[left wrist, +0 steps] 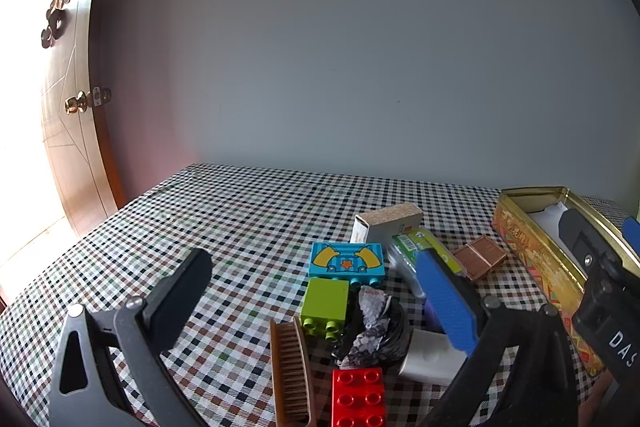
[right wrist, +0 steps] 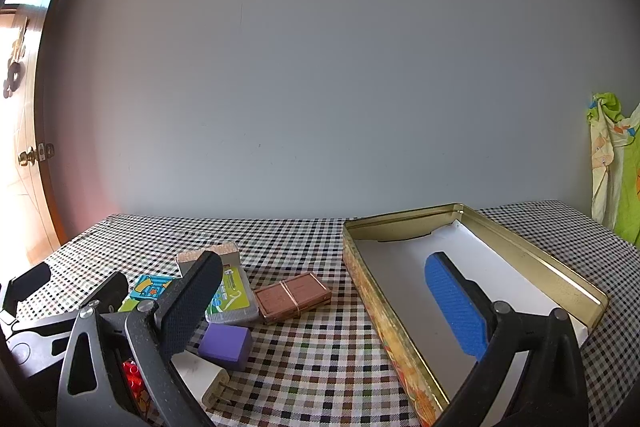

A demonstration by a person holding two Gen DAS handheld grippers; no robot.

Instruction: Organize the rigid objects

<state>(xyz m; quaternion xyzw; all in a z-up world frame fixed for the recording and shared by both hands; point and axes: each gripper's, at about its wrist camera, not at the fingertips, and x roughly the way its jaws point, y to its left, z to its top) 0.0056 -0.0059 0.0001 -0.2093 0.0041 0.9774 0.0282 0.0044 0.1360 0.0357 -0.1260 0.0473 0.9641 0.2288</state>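
A gold tin box (right wrist: 400, 311) with a white liner lies open at the right; it also shows in the left wrist view (left wrist: 532, 251). A pile of small objects sits left of it: a blue printed brick (left wrist: 346, 259), a green brick (left wrist: 325, 303), a red brick (left wrist: 359, 397), a wooden brush (left wrist: 290, 371), a copper case (right wrist: 292, 295), a purple block (right wrist: 226, 345), a white charger (right wrist: 202, 375), a green packet (right wrist: 232, 295) and a cardboard box (left wrist: 386, 223). My left gripper (left wrist: 320, 291) is open above the pile. My right gripper (right wrist: 324, 303) is open, its right finger over the tin.
A checkered cloth (left wrist: 240, 219) covers the table, which stands against a plain wall. A wooden door (left wrist: 68, 107) is at the left. A green and yellow cloth (right wrist: 616, 167) hangs at the far right. A dark scaly bundle (left wrist: 374, 331) lies among the bricks.
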